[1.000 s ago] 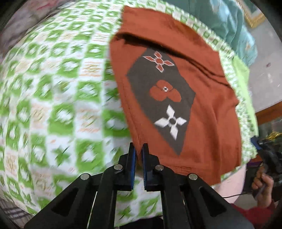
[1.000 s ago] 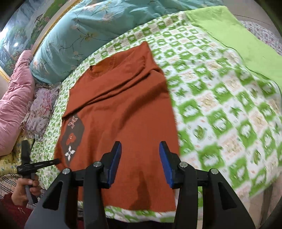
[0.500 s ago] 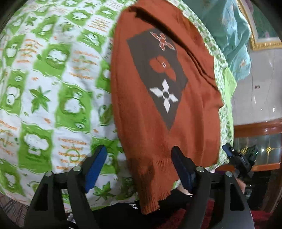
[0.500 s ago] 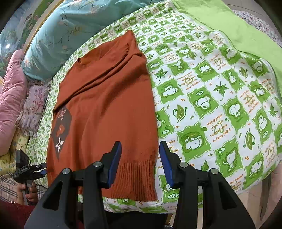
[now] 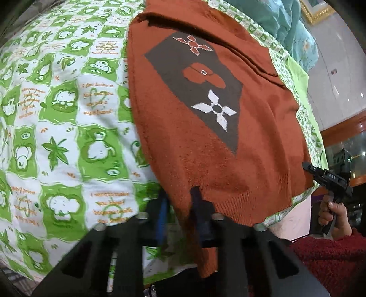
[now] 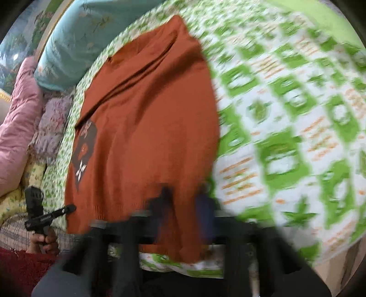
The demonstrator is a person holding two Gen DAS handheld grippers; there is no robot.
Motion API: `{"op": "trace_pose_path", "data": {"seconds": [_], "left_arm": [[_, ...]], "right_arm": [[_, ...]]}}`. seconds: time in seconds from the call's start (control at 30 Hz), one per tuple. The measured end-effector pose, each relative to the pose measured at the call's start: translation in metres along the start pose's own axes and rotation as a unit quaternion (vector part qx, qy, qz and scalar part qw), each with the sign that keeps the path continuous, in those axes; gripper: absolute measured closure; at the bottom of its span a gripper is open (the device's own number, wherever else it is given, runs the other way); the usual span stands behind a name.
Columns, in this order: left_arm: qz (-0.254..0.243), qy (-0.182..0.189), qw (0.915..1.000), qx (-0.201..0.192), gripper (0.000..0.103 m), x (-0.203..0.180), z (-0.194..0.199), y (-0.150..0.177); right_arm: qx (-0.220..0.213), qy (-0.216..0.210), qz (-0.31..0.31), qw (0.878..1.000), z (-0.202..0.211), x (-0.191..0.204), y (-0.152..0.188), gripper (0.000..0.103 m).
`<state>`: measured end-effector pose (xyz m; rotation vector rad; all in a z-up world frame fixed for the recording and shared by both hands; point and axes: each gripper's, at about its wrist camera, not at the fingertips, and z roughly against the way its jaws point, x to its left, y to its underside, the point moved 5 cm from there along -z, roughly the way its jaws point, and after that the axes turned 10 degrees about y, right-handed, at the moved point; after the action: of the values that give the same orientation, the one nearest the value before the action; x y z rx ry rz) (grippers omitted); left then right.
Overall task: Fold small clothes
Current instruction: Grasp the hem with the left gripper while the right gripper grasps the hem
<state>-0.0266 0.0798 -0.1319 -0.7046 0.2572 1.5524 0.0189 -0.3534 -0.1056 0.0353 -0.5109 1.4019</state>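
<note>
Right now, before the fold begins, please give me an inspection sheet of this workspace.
Surface: bed under a green-and-white printed sheet.
Job's things: rust-orange sweater lying flat, dark flower patch facing up, hem at the near bed edge.
Clutter: teal pillow, pink quilt, lilac cushion.
Grippers: left gripper and right gripper each closing, the sweater's hem corner between the fingers.
Cables: nothing seen.
Surroundings: gold picture frame, pale wall.

Sweater (image 5: pixel 205 146): matt rust-coloured knit cloth with a ribbed hem and a woven-in dark panel. Bedsheet (image 5: pixel 68 114): smooth printed cloth, green and white. Sleeve (image 5: pixel 331 258): coarse, fuzzy red cloth. Pink quilt (image 6: pixel 16 128): puffy, faintly sheened fabric.
</note>
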Motion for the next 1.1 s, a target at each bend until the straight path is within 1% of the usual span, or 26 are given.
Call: {"op": "trace_pose_path", "data": {"seconds": [0.03,0.1,0.13,0.17,0.2,0.23,0.3,0.33,0.37,0.47,0.53,0.6,0.63,0.7,0.8,0.87,0.9,0.97,1.1], "left_arm": [[0.002,0.009,1.0000,-0.001,0.098,-0.001,0.003,0.001],[0.001,0.024,0.9996,-0.017,0.100,-0.005,0.013,0.003],[-0.001,0.035,0.9988,-0.033,0.100,-0.008,0.020,0.005],[-0.002,0.041,0.9983,-0.041,0.100,-0.008,0.023,0.007],[-0.001,0.044,0.9981,-0.043,0.100,-0.005,0.023,0.010],[0.006,0.039,0.9984,-0.041,0.100,0.000,0.020,0.012],[0.027,0.042,0.9979,-0.042,0.100,0.007,0.018,0.013],[0.033,0.050,0.9969,-0.051,0.101,0.005,0.021,0.012],[0.024,0.060,0.9959,-0.064,0.101,-0.002,0.030,0.008],[0.005,0.079,0.9940,-0.076,0.100,-0.011,0.043,0.000],[0.012,0.082,0.9936,-0.076,0.101,-0.007,0.047,-0.004],[0.024,0.093,0.9914,-0.089,0.101,-0.004,0.055,-0.008],[0.032,0.100,0.9893,-0.102,0.101,-0.004,0.061,-0.013],[0.037,0.108,0.9862,-0.121,0.100,-0.004,0.072,-0.021],[0.036,0.120,0.9801,-0.154,0.100,-0.013,0.085,-0.050],[0.026,0.122,0.9773,-0.171,0.100,-0.017,0.092,-0.074],[0.024,0.120,0.9765,-0.178,0.100,-0.024,0.091,-0.084],[0.022,0.118,0.9740,-0.192,0.100,-0.024,0.092,-0.113],[0.022,0.106,0.9690,-0.222,0.100,-0.019,0.091,-0.167]], "right_arm": [[-0.004,-0.002,0.002,1.000,0.003,0.001,0.001,0.093],[-0.010,-0.008,0.003,1.000,0.017,-0.003,0.006,0.093],[-0.012,-0.008,0.004,1.000,0.024,-0.008,0.009,0.093],[-0.012,-0.005,0.007,1.000,0.029,-0.013,0.012,0.093],[-0.009,0.002,0.010,1.000,0.034,-0.020,0.018,0.093],[-0.005,0.007,0.008,1.000,0.035,-0.027,0.021,0.094],[0.000,0.009,-0.005,1.000,0.035,-0.037,0.024,0.094],[0.001,0.009,-0.007,1.000,0.034,-0.037,0.022,0.094],[-0.002,0.008,-0.005,1.000,0.035,-0.034,0.019,0.094],[-0.005,-0.004,0.003,1.000,0.038,-0.023,0.015,0.094],[-0.004,-0.007,0.002,1.000,0.038,-0.022,0.012,0.094],[-0.008,-0.015,-0.008,1.000,0.040,-0.023,0.007,0.094],[-0.012,-0.020,-0.012,1.000,0.042,-0.023,0.005,0.094],[-0.028,-0.037,-0.020,0.999,0.050,-0.016,-0.007,0.094],[-0.054,-0.059,-0.016,0.997,0.059,0.001,-0.032,0.094],[-0.068,-0.069,-0.009,0.995,0.063,0.010,-0.052,0.094],[-0.078,-0.071,-0.001,0.994,0.064,0.017,-0.068,0.094],[-0.091,-0.076,0.005,0.993,0.065,0.025,-0.093,0.094],[-0.128,-0.082,0.020,0.988,0.061,0.045,-0.156,0.094]]}}
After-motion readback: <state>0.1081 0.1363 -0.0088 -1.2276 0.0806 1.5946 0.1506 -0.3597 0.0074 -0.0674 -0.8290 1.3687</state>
